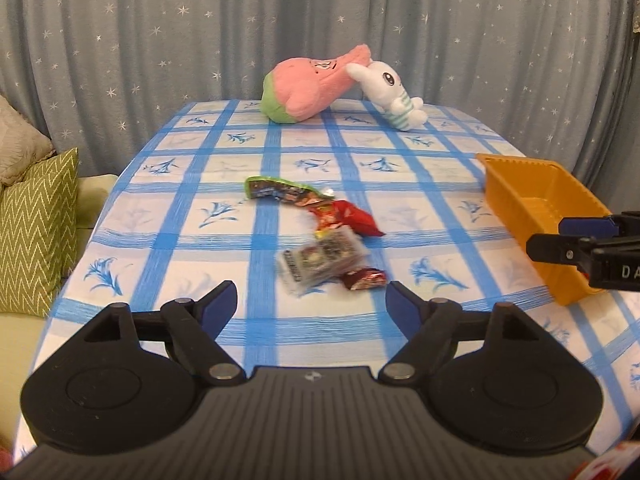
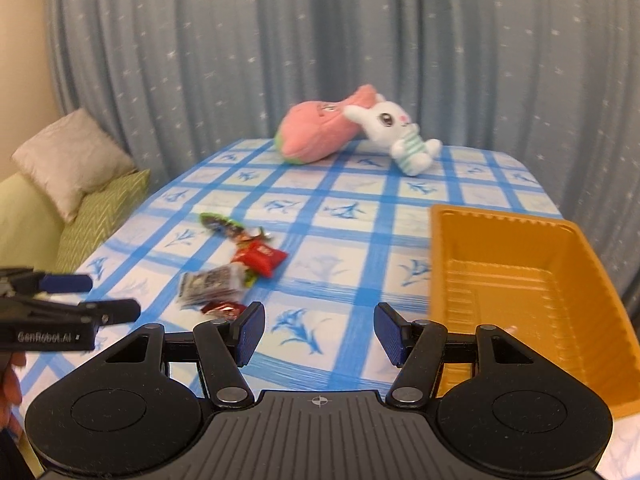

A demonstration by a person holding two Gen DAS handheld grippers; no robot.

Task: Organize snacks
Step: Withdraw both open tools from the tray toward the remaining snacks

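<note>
Surface: a table (image 1: 168,304) covered by a white cloth with a blue grid and blue flower prints.
Far edge: a pink plush (image 1: 308,86) with a green end lay on its side; a white rabbit plush (image 1: 394,92) leaned against it, touching.
Middle: a loose string of snack packets ran toward the near side: a green-edged packet (image 1: 276,190), then a red packet (image 1: 346,218), then a clear packet (image 1: 320,262), blurred, then a small dark red packet (image 1: 364,279) just beside it.
Right side: an orange tray (image 2: 516,240) sat well apart from the packets, its ribbed floor bare.
</note>
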